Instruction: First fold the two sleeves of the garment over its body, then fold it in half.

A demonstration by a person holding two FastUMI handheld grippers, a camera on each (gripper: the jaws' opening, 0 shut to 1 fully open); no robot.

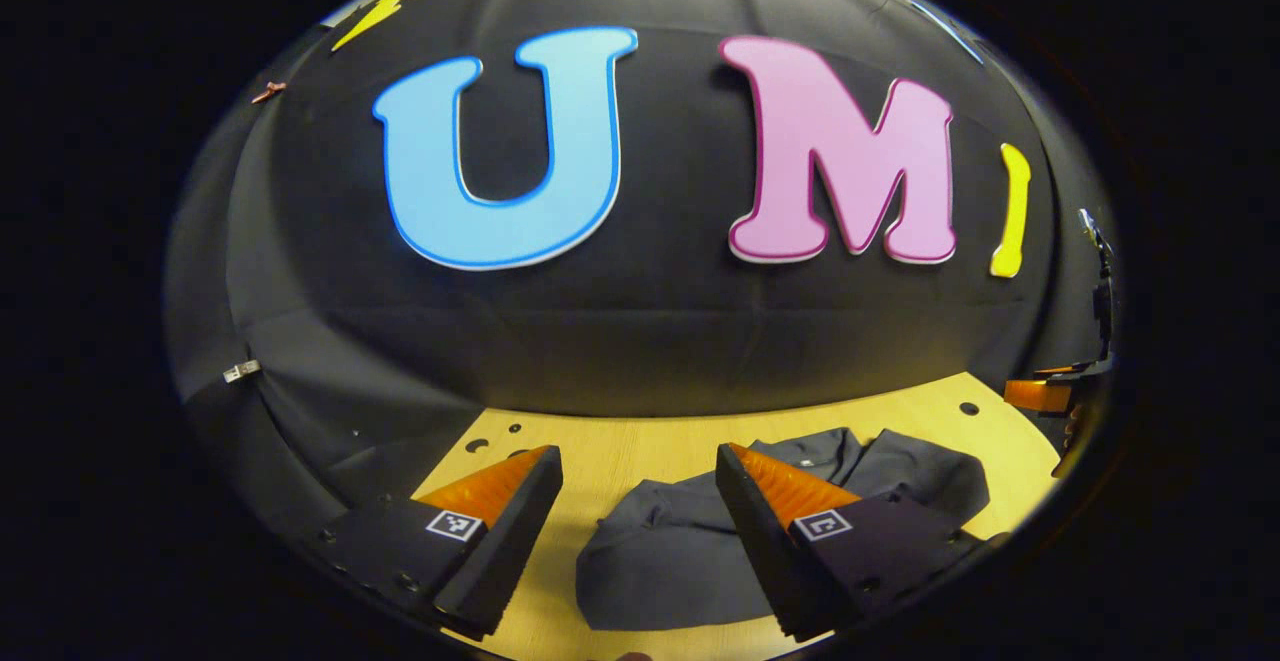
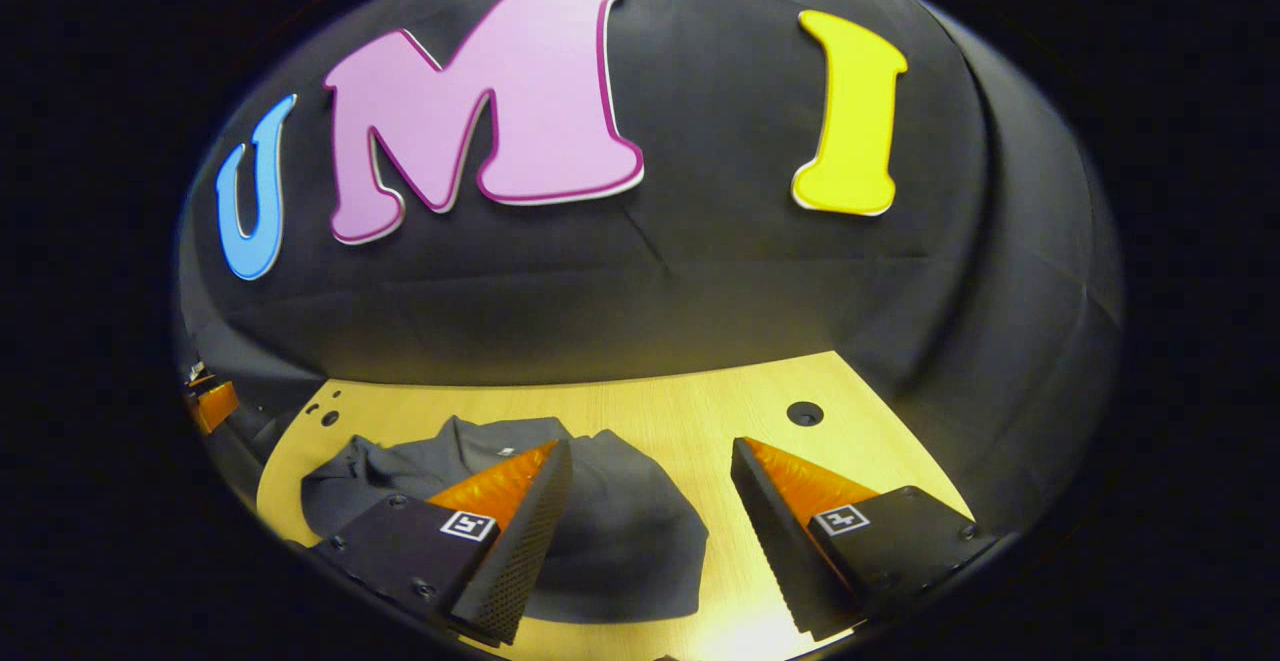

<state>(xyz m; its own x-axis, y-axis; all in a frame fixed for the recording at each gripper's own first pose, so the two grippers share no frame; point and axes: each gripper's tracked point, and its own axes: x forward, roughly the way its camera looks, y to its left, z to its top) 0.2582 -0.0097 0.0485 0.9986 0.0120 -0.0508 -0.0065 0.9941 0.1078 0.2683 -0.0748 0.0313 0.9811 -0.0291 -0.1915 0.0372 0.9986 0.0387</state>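
My left gripper (image 1: 638,471) wide open and empty above the table (image 1: 640,441), my right gripper (image 2: 650,466) likewise gaping with nothing held, dark garment (image 1: 680,551) lying rumpled on the wood just beyond both, black wall (image 1: 640,331) behind
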